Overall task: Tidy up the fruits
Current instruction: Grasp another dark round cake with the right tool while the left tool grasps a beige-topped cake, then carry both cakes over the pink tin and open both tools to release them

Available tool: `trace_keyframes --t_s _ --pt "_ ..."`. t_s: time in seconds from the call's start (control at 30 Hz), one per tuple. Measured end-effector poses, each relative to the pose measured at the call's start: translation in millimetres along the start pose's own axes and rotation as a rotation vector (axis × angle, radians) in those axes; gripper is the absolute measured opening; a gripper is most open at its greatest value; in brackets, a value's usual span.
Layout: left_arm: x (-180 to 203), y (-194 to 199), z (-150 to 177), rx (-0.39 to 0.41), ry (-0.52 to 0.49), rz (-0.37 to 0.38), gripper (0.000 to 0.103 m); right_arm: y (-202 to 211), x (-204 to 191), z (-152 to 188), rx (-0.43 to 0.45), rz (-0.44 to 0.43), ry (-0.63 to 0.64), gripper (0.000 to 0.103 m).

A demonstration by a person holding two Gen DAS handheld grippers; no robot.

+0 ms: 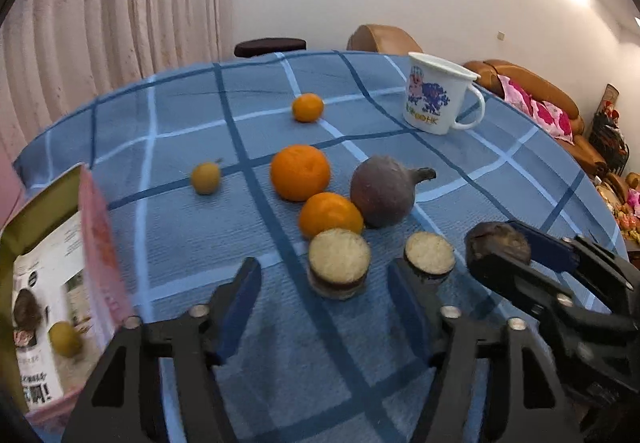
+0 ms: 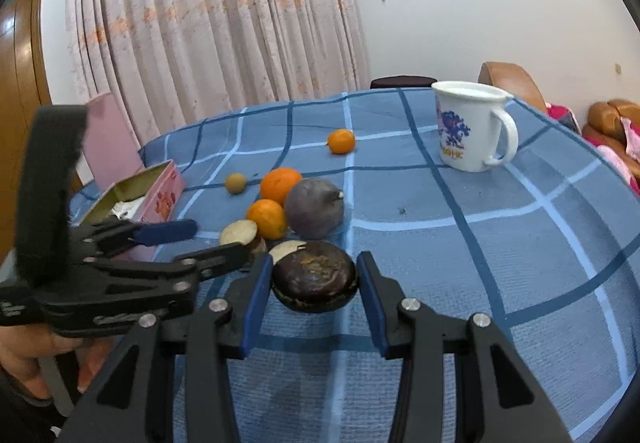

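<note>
Right gripper [image 2: 314,297] low centre of the right wrist view, jaws part open, straddling a dark brown round fruit piece [image 2: 315,281]. The blue pads sit just beside its two flanks; contact not clear, so grip cannot be confirmed. In the left wrist view this same piece [image 1: 498,245] shows at right, between the right gripper's fingers.

Left gripper [image 1: 324,291] bottom centre of its view, jaws wide open, holding nothing. A cut fruit slice [image 1: 339,262] with pale face up lies between and just ahead of its fingers. A second cut slice [image 1: 429,251] sits just beside the right finger.

Further up: two oranges [image 1: 300,173] [image 1: 330,215] touching each other, a purple fruit [image 1: 382,191] with stem beside them, a small yellow-brown fruit [image 1: 205,178] to the left, and a small orange [image 1: 307,107] well apart in upper centre. A pink box [image 1: 102,243] stands open at lower left, one yellowish fruit inside. A white mug [image 1: 438,99] is at upper right. All on the blue checked tablecloth [image 1: 500,163].

Judgement: the dark piece looks light with a firm, wrinkled rind, not fragile. Take it across the widest flanks; the domed top may slip. Cut slices look soft-faced: grip the rind edges, not the pale flesh. The box is the likely destination.
</note>
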State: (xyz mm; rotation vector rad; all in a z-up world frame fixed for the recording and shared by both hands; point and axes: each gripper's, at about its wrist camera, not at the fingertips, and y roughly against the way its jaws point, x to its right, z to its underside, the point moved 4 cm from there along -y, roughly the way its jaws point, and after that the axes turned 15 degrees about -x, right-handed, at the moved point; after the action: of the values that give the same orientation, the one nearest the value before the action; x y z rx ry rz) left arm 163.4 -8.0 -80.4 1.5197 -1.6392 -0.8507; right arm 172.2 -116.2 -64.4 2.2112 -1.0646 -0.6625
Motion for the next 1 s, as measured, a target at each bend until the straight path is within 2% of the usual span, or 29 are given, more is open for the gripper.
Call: trace_keyframes --t_s 0.03,0.07,0.13,0.3,0.77,1.0 --pt "0 -5 -3 -0.02 -0.001 0.012 0.052 2 0 1 0.01 -0.005 0.0 0.046" --pt "0 -10 -4 -0.038 0.002 0.032 0.036 2 -1 1 0.017 -0.011 0.0 0.046" --pt "-2 -11 -5 -0.041 0.016 0.071 0.036 3 -1 1 0.023 -0.017 0.002 0.046" --pt "-8 -3 1 -0.019 0.031 0.076 0.036 2 -1 0 0.023 -0.021 0.001 0.046" --pt "-24 34 12 0.135 0.051 -0.024 0.036 2 -18 -5 0.054 0.002 0.066 0.046" --pt "-30 44 16 0.184 0.065 -0.055 0.036 1 -25 -10 0.072 0.0 0.096 0.046"
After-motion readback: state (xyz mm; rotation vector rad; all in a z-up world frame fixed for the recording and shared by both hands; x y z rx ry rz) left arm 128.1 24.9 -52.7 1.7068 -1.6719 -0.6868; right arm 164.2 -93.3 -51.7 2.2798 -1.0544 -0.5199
